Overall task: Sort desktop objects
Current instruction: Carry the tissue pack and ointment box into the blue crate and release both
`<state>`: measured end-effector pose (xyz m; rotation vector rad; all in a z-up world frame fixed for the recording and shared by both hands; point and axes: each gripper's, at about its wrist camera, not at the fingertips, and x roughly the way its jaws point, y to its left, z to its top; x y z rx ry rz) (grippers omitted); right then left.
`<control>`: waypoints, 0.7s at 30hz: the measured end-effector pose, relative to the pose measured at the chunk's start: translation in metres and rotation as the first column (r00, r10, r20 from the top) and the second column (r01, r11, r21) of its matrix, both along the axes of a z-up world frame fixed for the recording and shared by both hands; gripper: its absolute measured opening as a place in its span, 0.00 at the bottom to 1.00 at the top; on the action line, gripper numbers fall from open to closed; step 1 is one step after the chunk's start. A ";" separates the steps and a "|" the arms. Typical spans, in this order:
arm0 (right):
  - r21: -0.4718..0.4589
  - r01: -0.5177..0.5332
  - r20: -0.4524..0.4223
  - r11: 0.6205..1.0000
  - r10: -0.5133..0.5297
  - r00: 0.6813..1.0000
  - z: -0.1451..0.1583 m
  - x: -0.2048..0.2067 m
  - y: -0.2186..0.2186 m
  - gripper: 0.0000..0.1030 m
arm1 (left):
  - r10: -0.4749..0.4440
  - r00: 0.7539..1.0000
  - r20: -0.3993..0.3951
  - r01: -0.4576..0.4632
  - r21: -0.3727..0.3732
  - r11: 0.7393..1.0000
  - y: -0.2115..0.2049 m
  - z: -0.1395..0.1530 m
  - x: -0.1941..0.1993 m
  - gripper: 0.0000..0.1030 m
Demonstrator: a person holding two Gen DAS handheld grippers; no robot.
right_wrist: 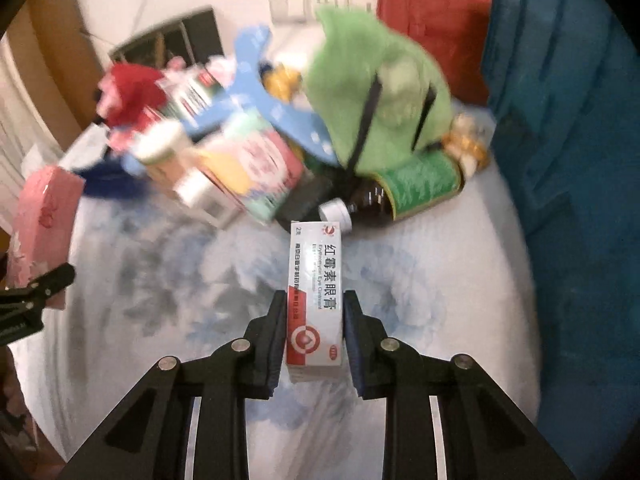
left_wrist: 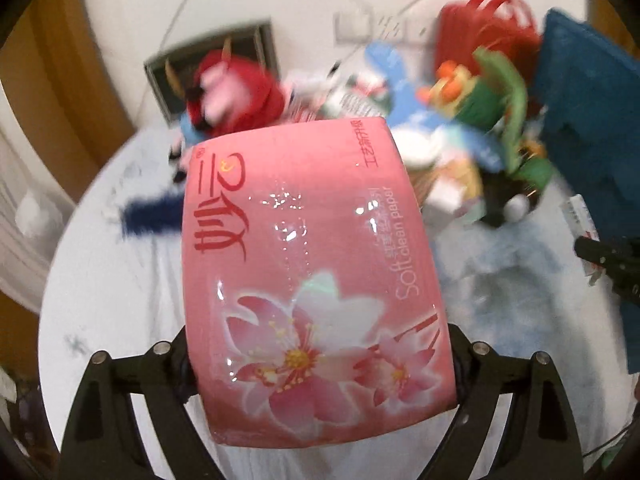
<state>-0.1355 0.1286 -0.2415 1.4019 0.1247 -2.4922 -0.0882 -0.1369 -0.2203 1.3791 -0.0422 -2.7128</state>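
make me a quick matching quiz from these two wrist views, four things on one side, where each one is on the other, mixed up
Things:
1. pink tissue pack
2. eye ointment box
3. brown bottle
4. red bag

Places:
A. lying on its side in the pile, white cap toward the camera
B. clamped in the left gripper
C. at the back, beside the blue bin
D. clamped in the right gripper

Pairs: 1-B, 2-D, 3-A, 4-C
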 end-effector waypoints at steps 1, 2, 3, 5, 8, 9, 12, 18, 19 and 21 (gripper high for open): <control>-0.004 -0.003 -0.033 1.000 0.003 0.999 0.016 0.008 -0.001 0.26 | -0.014 1.000 -0.022 0.014 0.004 1.000 0.009 0.009 0.006 0.87; -0.005 -0.004 -0.063 1.000 0.003 0.998 0.033 0.021 -0.004 0.26 | -0.034 0.998 -0.051 0.034 0.007 0.999 0.017 0.021 0.011 0.87; -0.008 -0.002 -0.106 1.000 0.002 0.994 0.048 0.031 -0.003 0.26 | -0.048 0.996 -0.073 0.049 0.004 0.999 0.033 0.033 0.022 0.87; -0.018 0.006 -0.169 1.000 -0.009 0.986 0.073 0.050 -0.004 0.26 | -0.085 0.990 -0.115 0.086 0.002 0.996 0.052 0.053 0.033 0.87; -0.038 0.028 -0.273 0.999 -0.038 0.961 0.111 0.076 0.008 0.26 | -0.148 0.972 -0.184 0.153 0.012 0.988 0.082 0.085 0.045 0.87; -0.046 0.039 -0.313 0.998 -0.051 0.948 0.131 0.085 0.015 0.26 | -0.165 0.965 -0.204 0.171 0.012 0.985 0.092 0.093 0.047 0.87; -0.061 0.070 -0.404 0.996 -0.089 0.911 0.169 0.110 0.035 0.26 | -0.226 0.934 -0.278 0.240 0.016 0.971 0.127 0.122 0.053 0.87; -0.070 0.207 -0.556 0.976 -0.211 0.804 0.236 0.160 0.102 0.26 | -0.352 0.849 -0.394 0.386 0.008 0.922 0.212 0.174 0.056 0.87; -0.063 0.234 -0.571 0.970 -0.227 0.789 0.243 0.166 0.113 0.26 | -0.372 0.834 -0.407 0.410 0.006 0.912 0.227 0.180 0.056 0.87; -0.056 0.309 -0.599 0.949 -0.280 0.751 0.256 0.176 0.141 0.26 | -0.415 0.805 -0.424 0.459 0.000 0.889 0.261 0.192 0.055 0.88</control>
